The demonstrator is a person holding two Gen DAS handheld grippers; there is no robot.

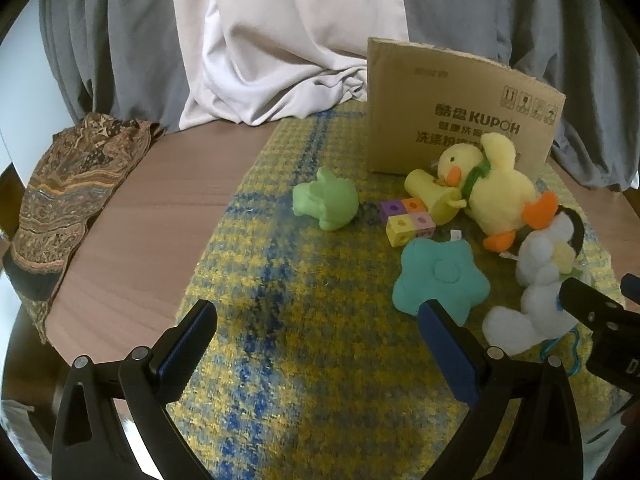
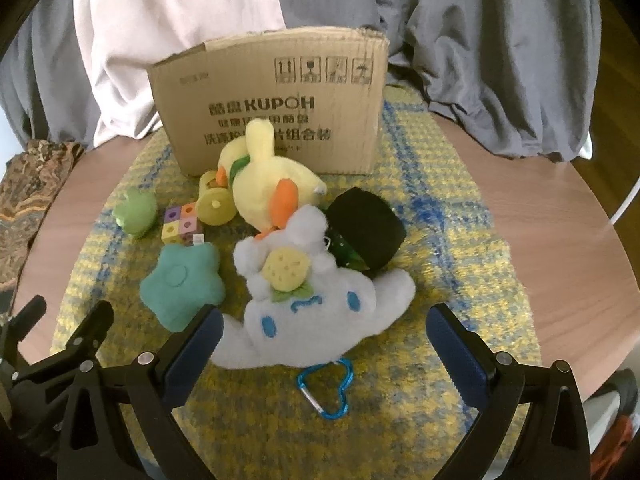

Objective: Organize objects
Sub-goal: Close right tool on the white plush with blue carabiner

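Toys lie on a yellow-blue woven mat (image 1: 280,280) before a cardboard box (image 1: 452,108): a green frog toy (image 1: 326,202), coloured cubes (image 1: 406,218), a yellow cup (image 1: 430,196), a yellow duck plush (image 1: 496,188), a teal star plush (image 1: 440,280) and a white dog plush (image 1: 536,288). My left gripper (image 1: 320,320) is open and empty, with the star just beyond its right finger. My right gripper (image 2: 324,328) is open, its jaws on either side of the white dog plush (image 2: 316,316), apart from it. A black roll (image 2: 366,228) lies behind the plush.
A blue carabiner (image 2: 326,388) hangs off the plush on the mat (image 2: 440,240). The box (image 2: 272,104) stands at the back. A patterned cloth (image 1: 68,196) drapes over the round wooden table's (image 1: 160,220) left edge. Grey and white drapes (image 1: 280,40) hang behind.
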